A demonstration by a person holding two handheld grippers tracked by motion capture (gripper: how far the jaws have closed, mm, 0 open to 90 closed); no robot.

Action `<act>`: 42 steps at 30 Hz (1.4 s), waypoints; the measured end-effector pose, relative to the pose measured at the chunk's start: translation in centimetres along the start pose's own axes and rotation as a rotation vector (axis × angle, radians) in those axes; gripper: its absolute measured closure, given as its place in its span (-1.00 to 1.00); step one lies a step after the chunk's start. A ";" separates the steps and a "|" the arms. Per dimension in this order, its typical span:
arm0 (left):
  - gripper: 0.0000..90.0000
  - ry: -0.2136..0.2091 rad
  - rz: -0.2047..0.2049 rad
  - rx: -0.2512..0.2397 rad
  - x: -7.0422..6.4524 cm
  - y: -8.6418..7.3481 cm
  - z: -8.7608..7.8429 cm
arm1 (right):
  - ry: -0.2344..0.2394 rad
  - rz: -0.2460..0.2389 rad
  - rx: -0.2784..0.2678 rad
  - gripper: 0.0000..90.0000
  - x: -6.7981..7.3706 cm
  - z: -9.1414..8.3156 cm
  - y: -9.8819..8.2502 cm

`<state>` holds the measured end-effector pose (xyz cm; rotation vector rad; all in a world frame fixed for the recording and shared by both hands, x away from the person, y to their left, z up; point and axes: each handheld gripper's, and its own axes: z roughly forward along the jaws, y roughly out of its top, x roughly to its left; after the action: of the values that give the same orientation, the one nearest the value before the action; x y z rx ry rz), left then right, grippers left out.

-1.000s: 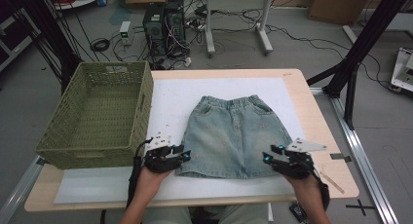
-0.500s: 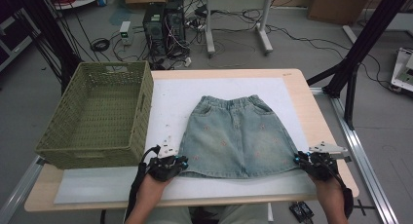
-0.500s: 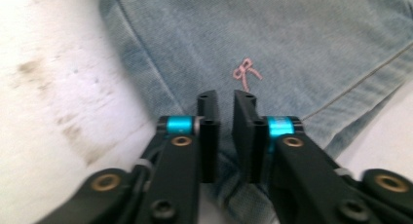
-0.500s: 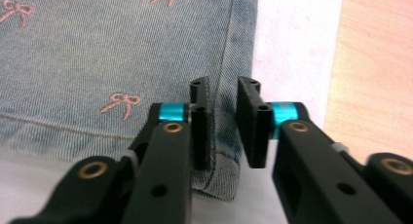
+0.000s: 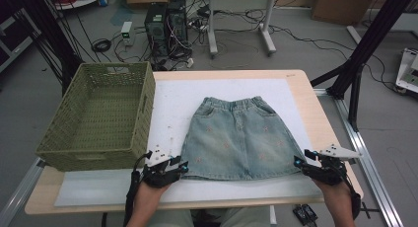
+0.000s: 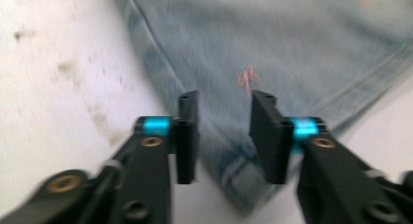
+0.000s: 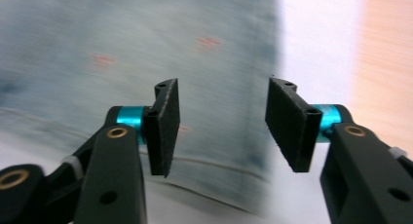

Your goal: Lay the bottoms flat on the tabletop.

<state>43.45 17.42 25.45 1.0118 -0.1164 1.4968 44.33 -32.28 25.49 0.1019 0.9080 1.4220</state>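
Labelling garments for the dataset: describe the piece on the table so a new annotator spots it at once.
On the wooden table lies a white mat, with a green woven basket on its left. The denim skirt lies flat in the middle of the mat, waistband away from the person, hem nearest. It is the only garment: pale blue, flared, with an elastic waist and small pink marks.
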 end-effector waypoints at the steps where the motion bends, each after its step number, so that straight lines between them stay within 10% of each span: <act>1: 0.23 -0.009 -0.005 -0.022 0.1 0.3 0.0 | 0.020 -0.008 0.000 0.03 0.3 0.3 0.0; 7: 0.02 -0.029 -0.033 -0.093 1.2 1.8 0.2 | 0.015 -0.104 0.116 0.02 1.5 1.7 -0.8; 14: -0.41 -0.007 -0.041 -0.169 2.4 3.5 0.8 | 0.040 -0.068 0.051 0.01 0.5 -0.1 -1.7; 22: -0.50 0.014 -0.018 -0.192 2.7 4.7 0.3 | 0.068 -0.079 -0.072 -0.31 2.9 0.6 2.7; 30: -0.50 -0.012 -0.014 -0.161 3.0 4.1 0.1 | 0.166 -0.144 -0.060 -0.45 7.2 7.8 8.4; 42: -0.50 -0.036 0.025 -0.133 2.6 3.1 -1.1 | 0.337 -0.314 0.128 0.03 12.7 17.5 12.7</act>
<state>40.62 19.34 27.92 0.9330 -0.2514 1.4738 43.02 -10.77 38.40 -0.1839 1.2336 1.1041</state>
